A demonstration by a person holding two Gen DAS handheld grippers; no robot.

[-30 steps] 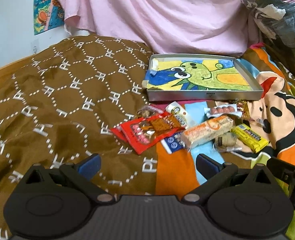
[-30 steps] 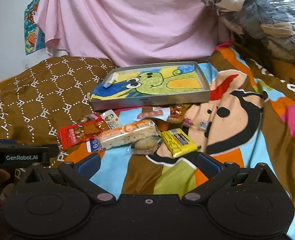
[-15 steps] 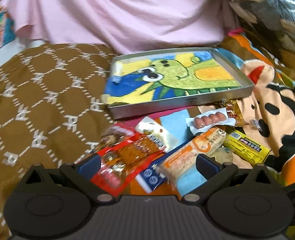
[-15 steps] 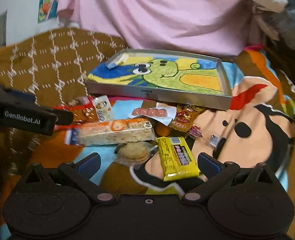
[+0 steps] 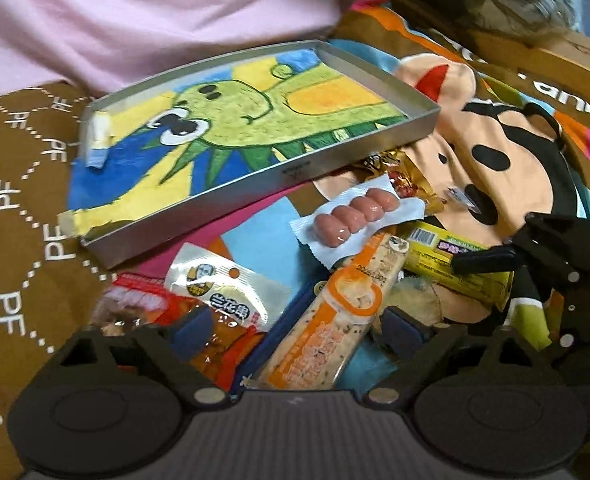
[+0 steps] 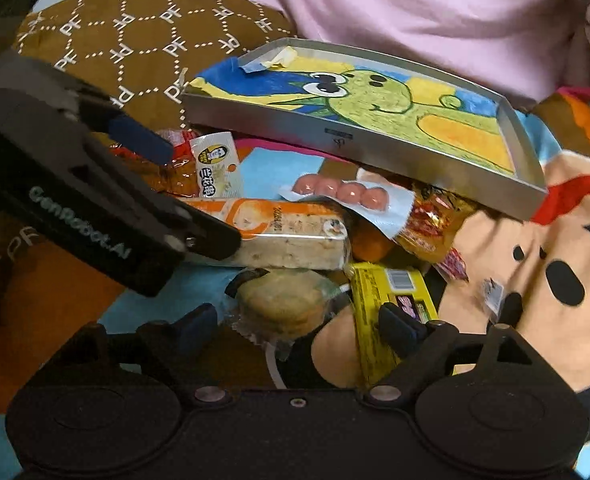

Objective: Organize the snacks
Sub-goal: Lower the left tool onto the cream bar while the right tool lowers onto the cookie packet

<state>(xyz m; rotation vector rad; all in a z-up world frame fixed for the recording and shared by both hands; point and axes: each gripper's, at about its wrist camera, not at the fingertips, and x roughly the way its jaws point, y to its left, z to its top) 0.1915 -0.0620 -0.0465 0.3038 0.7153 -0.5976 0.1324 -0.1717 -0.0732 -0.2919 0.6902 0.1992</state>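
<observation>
Snacks all loose on the bed, tray bare: sorting has barely begun.

The snacks lie heaped just near of the tray (image 5: pixel 359 150): sausage pack (image 5: pixel 355 220) on top, orange bar (image 5: pixel 327 320) under it, yellow bar (image 6: pixel 391 308) to the right, round cake (image 6: pixel 283 304) near, red pack (image 5: pixel 143 300) and white sachet (image 5: pixel 223 300) left. Nothing is in the tray, so every piece is left to move, I judge. The left hand-held gripper (image 5: pixel 299 326) straddles the orange bar, jaws closing, not yet pressing. The right hand-held gripper (image 6: pixel 299 330) straddles the cake and the yellow bar's near end, also closing, gripping nothing.
</observation>
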